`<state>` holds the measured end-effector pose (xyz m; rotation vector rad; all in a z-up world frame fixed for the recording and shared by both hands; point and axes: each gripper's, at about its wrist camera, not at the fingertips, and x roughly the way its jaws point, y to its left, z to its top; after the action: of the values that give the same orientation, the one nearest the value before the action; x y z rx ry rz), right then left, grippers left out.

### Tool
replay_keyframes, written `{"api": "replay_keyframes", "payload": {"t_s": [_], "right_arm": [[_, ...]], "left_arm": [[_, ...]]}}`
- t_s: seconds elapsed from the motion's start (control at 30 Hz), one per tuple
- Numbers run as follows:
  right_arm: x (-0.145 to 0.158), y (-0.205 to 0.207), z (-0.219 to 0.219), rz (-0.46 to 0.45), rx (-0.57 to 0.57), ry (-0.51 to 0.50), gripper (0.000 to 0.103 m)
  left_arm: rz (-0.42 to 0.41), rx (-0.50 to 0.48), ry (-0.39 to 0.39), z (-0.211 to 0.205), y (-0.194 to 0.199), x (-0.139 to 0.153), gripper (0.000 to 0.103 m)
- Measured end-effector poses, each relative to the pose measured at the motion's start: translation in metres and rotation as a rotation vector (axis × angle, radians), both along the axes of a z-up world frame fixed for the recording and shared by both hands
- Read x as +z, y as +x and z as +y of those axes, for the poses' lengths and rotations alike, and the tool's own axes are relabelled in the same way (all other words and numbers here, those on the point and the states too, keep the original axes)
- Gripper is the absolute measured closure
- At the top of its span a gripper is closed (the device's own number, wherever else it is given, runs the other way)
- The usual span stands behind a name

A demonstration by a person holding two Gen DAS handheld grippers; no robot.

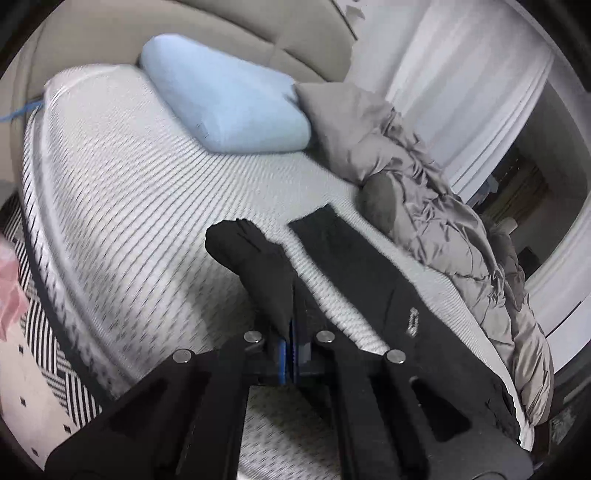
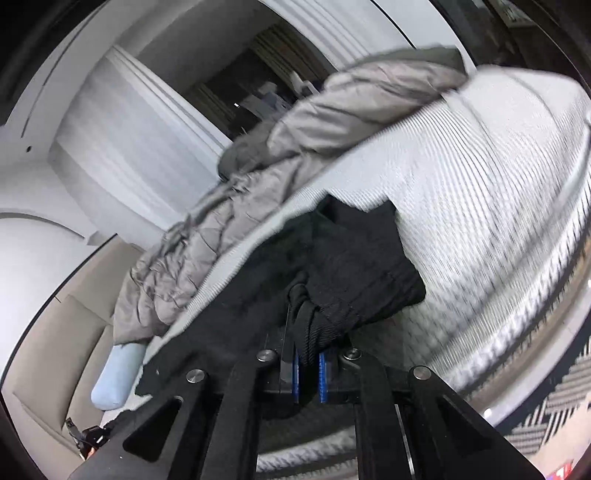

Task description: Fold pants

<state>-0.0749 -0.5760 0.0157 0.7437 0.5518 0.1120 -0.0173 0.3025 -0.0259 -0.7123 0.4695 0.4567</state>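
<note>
Two hand-held grippers [image 1: 291, 332] [image 2: 308, 363] clamping one black pants [image 1: 369, 266]; one pillow [image 1: 225, 107].

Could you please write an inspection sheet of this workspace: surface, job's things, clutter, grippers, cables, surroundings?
Surface: mattress with a ribbed white cover, bare where the work is done.
Job's things: black pants, one leg flat on the mattress, the other leg end lifted.
Clutter: light blue pillow near the headboard; crumpled grey duvet along the far side.
Grippers: left gripper shut on a pants leg end; right gripper shut on bunched, ribbed pants fabric.
Cables: blue cord at the mattress edge; what it belongs to cannot be told.
Surroundings: beige padded headboard, white curtain, patterned rug on the floor.
</note>
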Motion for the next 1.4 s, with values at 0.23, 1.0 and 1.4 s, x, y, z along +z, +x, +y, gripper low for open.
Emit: {"api": "replay_keyframes", "payload": {"t_s": [0.23, 1.0, 1.4], "right_arm": [[0.068, 0.103, 0.016, -0.054, 0.001, -0.150, 0.097], [0.068, 0.238, 0.082, 0.008, 0.059, -0.403, 0.007], [0.050, 0.184, 0.113, -0.025, 0.173, -0.291, 0.006]], "left_arm": [[0.070, -0.020, 0.125, -0.007, 0.119, 0.063, 0.103], [0.181, -0.116, -0.088, 0.027, 0.218, 0.016, 0.053], [0.245, -0.149, -0.123, 0.010, 0.252, -0.053, 0.075]]}}
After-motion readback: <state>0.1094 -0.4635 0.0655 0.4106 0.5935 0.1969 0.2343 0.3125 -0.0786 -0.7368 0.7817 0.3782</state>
